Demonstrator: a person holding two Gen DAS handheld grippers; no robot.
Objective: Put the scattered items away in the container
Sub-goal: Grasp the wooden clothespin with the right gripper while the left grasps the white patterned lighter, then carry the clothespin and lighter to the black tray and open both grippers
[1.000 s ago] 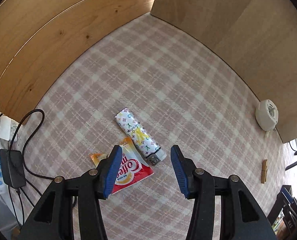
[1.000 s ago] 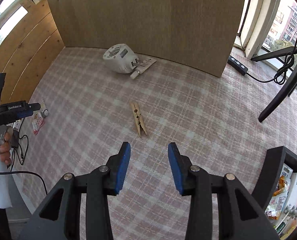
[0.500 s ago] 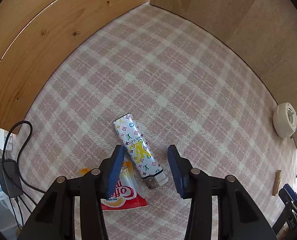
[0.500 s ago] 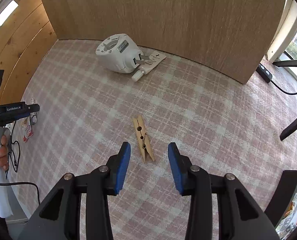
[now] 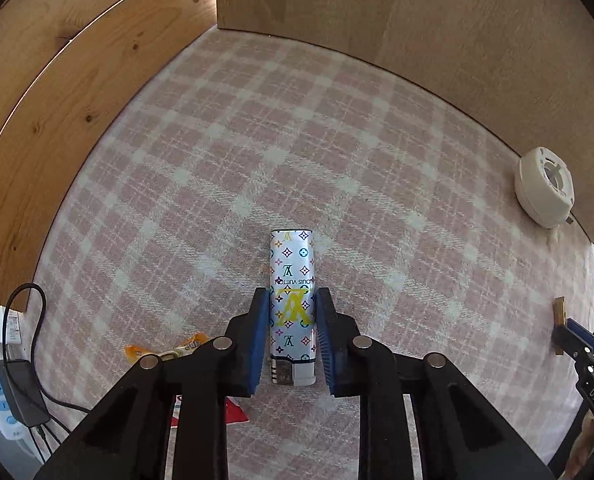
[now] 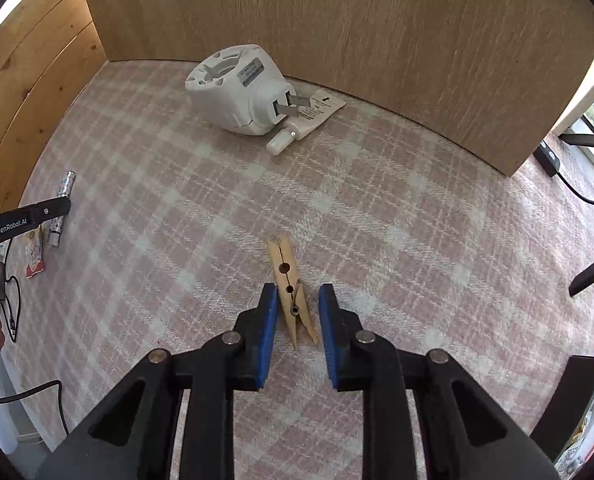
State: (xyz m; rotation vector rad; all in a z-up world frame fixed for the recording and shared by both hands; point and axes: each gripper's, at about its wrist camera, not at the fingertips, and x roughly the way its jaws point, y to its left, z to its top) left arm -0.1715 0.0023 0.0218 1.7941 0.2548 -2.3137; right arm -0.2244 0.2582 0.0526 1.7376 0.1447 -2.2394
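A white lighter (image 5: 292,256) with a coloured monogram print lies lengthwise on the pink checked cloth (image 5: 337,140). My left gripper (image 5: 292,294) points down over it, its jaws closing, and both blue pads sit against the lighter's sides. A wooden clothes peg (image 6: 283,260) lies slightly askew between the blue pads of my right gripper (image 6: 298,289). Those jaws are closing too, with a sliver of cloth still showing between the peg and the right pad. An orange and red coffee sachet (image 5: 165,354) lies partly hidden under the left finger.
A white plug adapter (image 6: 237,96) and a small white tube (image 6: 297,128) lie by the wooden back panel (image 6: 377,20). A power strip with cables (image 5: 1,392) sits off the cloth's left edge. A dark-framed box of packets (image 6: 589,428) shows at lower right.
Both grippers came down and forward over their items and narrowed. The left one rolled into line with the lighter and closed onto it. The right jaws drew in around the peg.
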